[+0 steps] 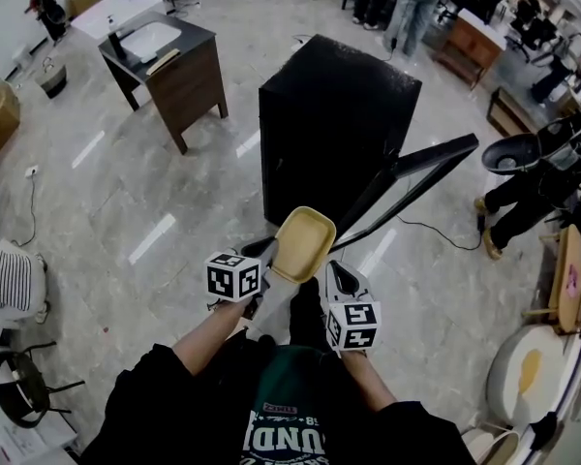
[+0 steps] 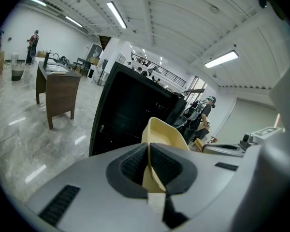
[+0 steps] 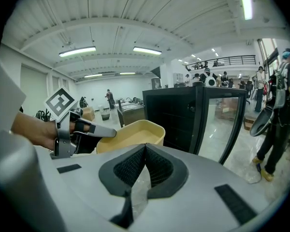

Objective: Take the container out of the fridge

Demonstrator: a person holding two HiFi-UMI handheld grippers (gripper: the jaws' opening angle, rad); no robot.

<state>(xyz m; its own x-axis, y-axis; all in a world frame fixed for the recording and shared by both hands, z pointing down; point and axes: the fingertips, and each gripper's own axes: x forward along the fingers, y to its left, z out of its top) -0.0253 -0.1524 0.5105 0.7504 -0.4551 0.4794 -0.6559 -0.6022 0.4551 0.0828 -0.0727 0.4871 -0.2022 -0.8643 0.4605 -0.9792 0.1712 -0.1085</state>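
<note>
Container (image 1: 304, 243) is out of the fridge (image 1: 329, 114) and in the air, just ahead of the L gripper (image 1: 273, 281). L fingers (image 2: 170, 164) are clamped on the thin wall at its near end. The rest of the tub sticks out beyond the fingertips w/ nothing under it. R gripper (image 1: 341, 281) sits just right of the tub's near end, its fingers (image 3: 159, 166) pressed together on nothing. Fridge door (image 1: 421, 172) stands open, beyond and to the right of the R fingers.

Risks, as I judge them:
- The grip is on one edge only, so the tub acts as a lever. A quick swing or a knock could make it pivot or slip out of the L fingers & drop to the floor, w/ no surface close below.
- The wall looks thin and may flex under the pinch.
- The open door is near the R side, so turning that way could clip the tub on it.
- The R gripper can't steady anything while closed.

Orientation: the long axis runs straight away from the L fingers toward the fridge, approx in line w/ that gripper. The open side faces up, and the tub is roughly level in the right gripper view. Inside looks empty.
</note>
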